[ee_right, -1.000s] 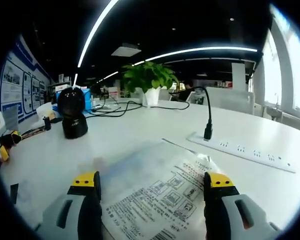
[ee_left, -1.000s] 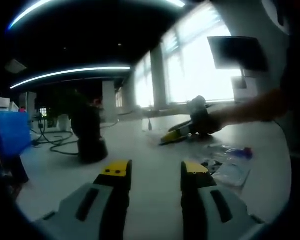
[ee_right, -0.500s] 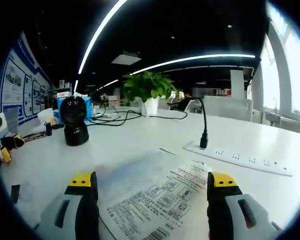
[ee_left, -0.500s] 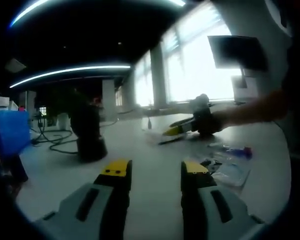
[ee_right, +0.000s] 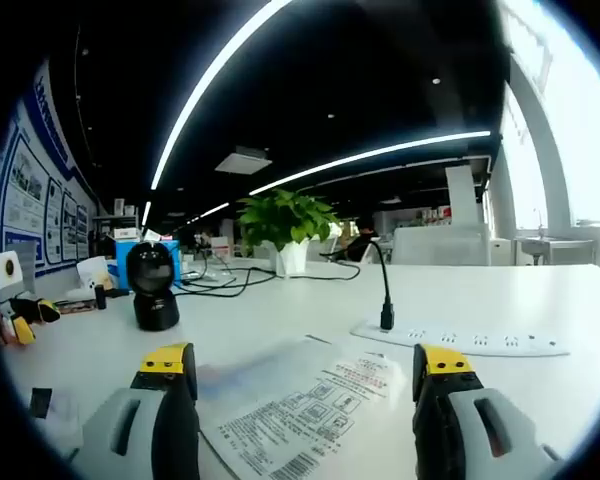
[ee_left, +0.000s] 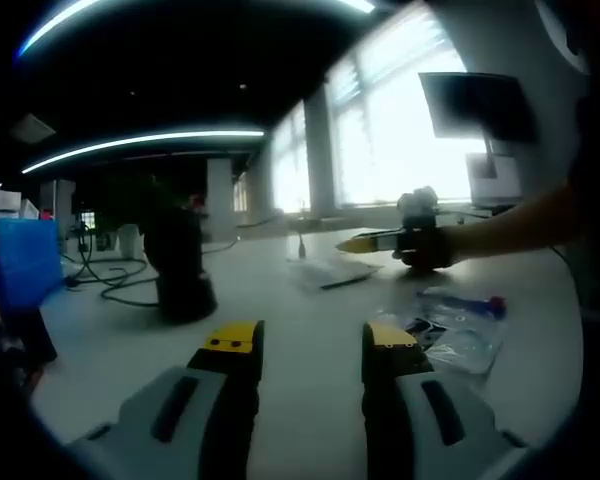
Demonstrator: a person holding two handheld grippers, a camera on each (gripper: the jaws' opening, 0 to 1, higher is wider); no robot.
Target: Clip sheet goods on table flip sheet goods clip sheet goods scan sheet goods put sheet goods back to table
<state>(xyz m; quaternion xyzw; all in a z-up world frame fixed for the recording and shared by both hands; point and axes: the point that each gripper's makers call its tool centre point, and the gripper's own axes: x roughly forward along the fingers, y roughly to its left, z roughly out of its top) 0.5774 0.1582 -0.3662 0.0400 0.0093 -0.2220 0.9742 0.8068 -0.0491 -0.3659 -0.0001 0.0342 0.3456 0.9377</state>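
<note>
The right gripper (ee_right: 305, 372) now sits lower and flatter over the table (ee_right: 280, 310) than a second ago, its view raking along the surface rather than down on it; in the left gripper view it has levelled out beside the sheet (ee_left: 330, 272), where earlier it tilted down.

The white table carries everything. The sheet (ee_right: 300, 405), a flat clear packet of printed instructions with a barcode at its near edge, lies on it between the right gripper's wide-open jaws, apparently untouched. A power strip (ee_right: 460, 341) lies beyond with a cable plugged in, a plant (ee_right: 285, 225) behind it. The scanner (ee_right: 152, 285), a dark rounded unit, stands to the left. The left gripper (ee_left: 308, 345) hovers over bare table, jaws parted and empty, with another clear packet (ee_left: 460, 335) near its right jaw.

The risk lies in the pickup: a thin, slick packet flat on a hard top gives the jaws little edge to bite, so closing from this shallow angle could push it toward the power strip or crease it. A weak pinch could also let it slip during the flip, leaving the barcode facing away from the scanner.
</note>
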